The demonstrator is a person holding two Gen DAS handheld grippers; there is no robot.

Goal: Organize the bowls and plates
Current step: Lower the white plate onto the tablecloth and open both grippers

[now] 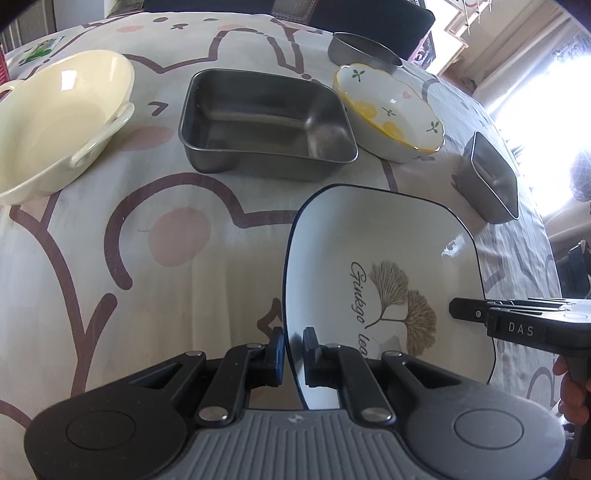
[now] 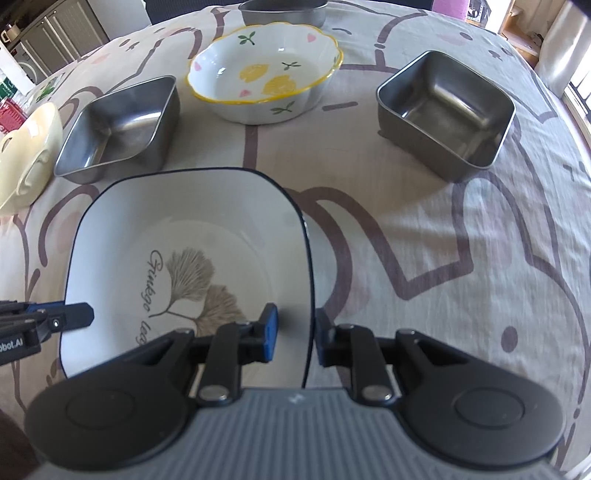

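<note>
The square plate (image 2: pixel 192 236), white with a dark rim line and a ginkgo leaf print, lies near the front of the clothed table (image 2: pixel 461 258), with both grippers at its opposite edges. It is judged to be glazed ceramic: stiff, fairly heavy, slippery under the pads and liable to chip if dropped or knocked against metal. The raised rim is the sensible place to take hold, and two opposed holds should keep it level.

The left gripper (image 1: pixel 293 349) is clenched on the plate's left rim, one pad outside and one inside. The right gripper (image 2: pixel 293 332) straddles the right rim; its inner pad stands a little apart from the edge, so whether it truly presses cannot be told.

Beyond the plate stand a steel tray (image 1: pixel 266 122), a flowered bowl (image 2: pixel 266 70) with a yellow rim, and farther left a cream bowl (image 1: pixel 55 122) with handles. A second steel tray (image 2: pixel 447 110) sits to the right, and another metal dish (image 2: pixel 284 11) at the far edge.

The left wrist view shows the cream bowl whole and part of a hand (image 1: pixel 570 391) behind the right gripper. The right wrist view shows the second tray's inside and the plate's right rim clearly.
</note>
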